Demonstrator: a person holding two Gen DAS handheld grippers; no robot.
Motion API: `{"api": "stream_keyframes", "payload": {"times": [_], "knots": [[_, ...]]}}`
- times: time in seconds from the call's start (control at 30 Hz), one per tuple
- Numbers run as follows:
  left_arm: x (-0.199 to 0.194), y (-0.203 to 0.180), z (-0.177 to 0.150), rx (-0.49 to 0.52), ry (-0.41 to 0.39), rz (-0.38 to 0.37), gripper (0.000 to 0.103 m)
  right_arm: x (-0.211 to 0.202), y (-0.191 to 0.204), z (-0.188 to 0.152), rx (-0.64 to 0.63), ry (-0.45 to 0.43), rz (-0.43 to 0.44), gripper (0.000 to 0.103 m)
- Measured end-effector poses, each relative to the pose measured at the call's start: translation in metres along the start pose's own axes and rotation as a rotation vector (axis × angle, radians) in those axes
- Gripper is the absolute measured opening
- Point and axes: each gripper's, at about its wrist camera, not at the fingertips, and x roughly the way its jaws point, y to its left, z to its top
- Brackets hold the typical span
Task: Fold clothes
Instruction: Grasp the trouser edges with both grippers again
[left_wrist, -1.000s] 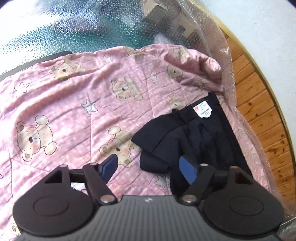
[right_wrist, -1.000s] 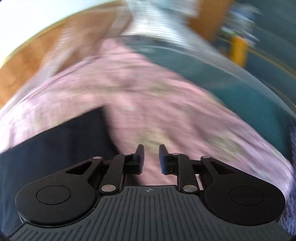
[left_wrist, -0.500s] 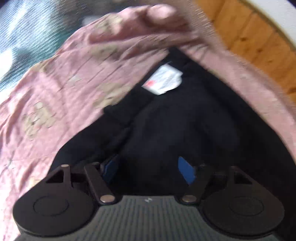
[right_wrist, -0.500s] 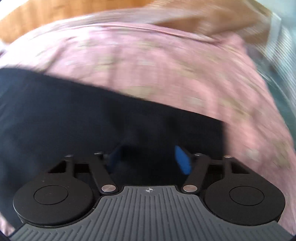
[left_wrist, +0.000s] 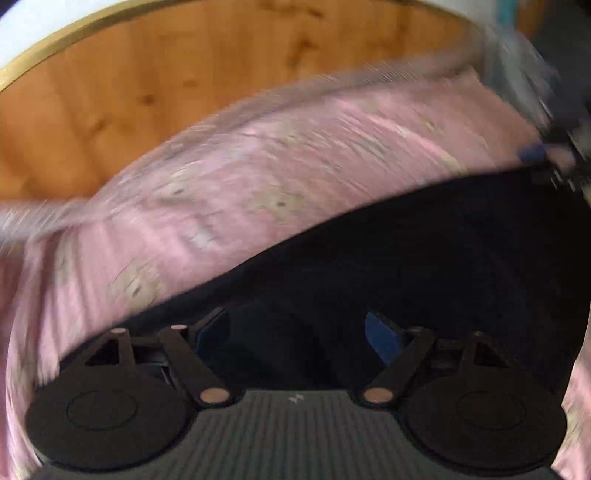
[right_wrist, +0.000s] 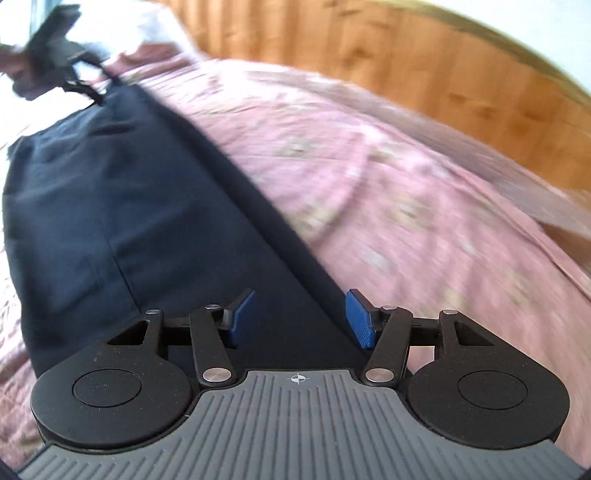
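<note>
Jaws spread wide on the left gripper (left_wrist: 297, 330), blue pads well apart, nothing clamped between them. In the left wrist view they hover right over the dark garment (left_wrist: 424, 266), which fills the lower right of the picture and runs under the gap between the pads; whether the pads touch the cloth, I cannot tell. Beyond the garment's curved edge lies the pink quilt (left_wrist: 229, 192), its pattern smeared by motion blur. Behind the quilt stands a wooden panel (left_wrist: 184, 74), and above that a strip of pale wall (left_wrist: 22, 26). At the far right edge, a dark blurred shape with a speck of blue sits at the garment's far end, too smeared to make out for sure.

Over to the right wrist view: the right gripper (right_wrist: 300, 319) has its jaws parted too, blue pads clearly separated and gripping nothing. The dark garment (right_wrist: 110, 206) stretches away from this gripper as a long flat band, lying on the pink quilt (right_wrist: 406, 192), with one straight edge running diagonally right into the gap between the pads. A seam line shows down the cloth. At the garment's far end, top left, the other gripper (right_wrist: 55, 55) appears as a dark blurred shape. Wooden panel (right_wrist: 443, 74) again beyond the quilt.
</note>
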Motion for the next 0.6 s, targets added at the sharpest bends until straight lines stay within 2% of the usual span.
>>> {"api": "stream_keyframes", "payload": {"times": [0.17,0.3,0.33,0.37,0.4,0.43,0.47,0.53,0.6], "knots": [[0.035,-0.004,0.007,0.186,0.062,-0.07,0.082,0.034,0.003,0.025,-0.092,0.057,0.108,0.045],[0.052,0.011,0.005,0.204,0.073,-0.138,0.077,0.047,0.003,0.03,-0.142,0.104,0.161,0.045],[0.055,0.015,0.005,0.196,0.077,-0.17,0.072,0.049,0.003,0.029,-0.152,0.115,0.17,0.045],[0.058,0.018,0.005,0.188,0.082,-0.202,0.061,0.051,0.003,0.029,-0.162,0.126,0.179,0.038],[0.06,0.021,0.005,0.187,0.094,-0.231,0.051,0.053,0.003,0.028,-0.171,0.138,0.189,0.027],[0.061,0.021,0.005,0.196,0.103,-0.251,0.02,0.054,0.003,0.028,-0.181,0.149,0.198,0.008],[0.062,0.021,0.005,0.207,0.106,-0.252,0.002,0.056,0.003,0.027,-0.19,0.16,0.207,0.003],[0.063,0.024,0.009,0.21,0.096,-0.255,0.0,0.058,0.004,0.027,-0.215,0.177,0.212,0.0],[0.061,0.037,0.02,0.144,0.045,-0.241,0.0,0.058,0.001,0.029,-0.239,0.165,0.163,0.0]]}}
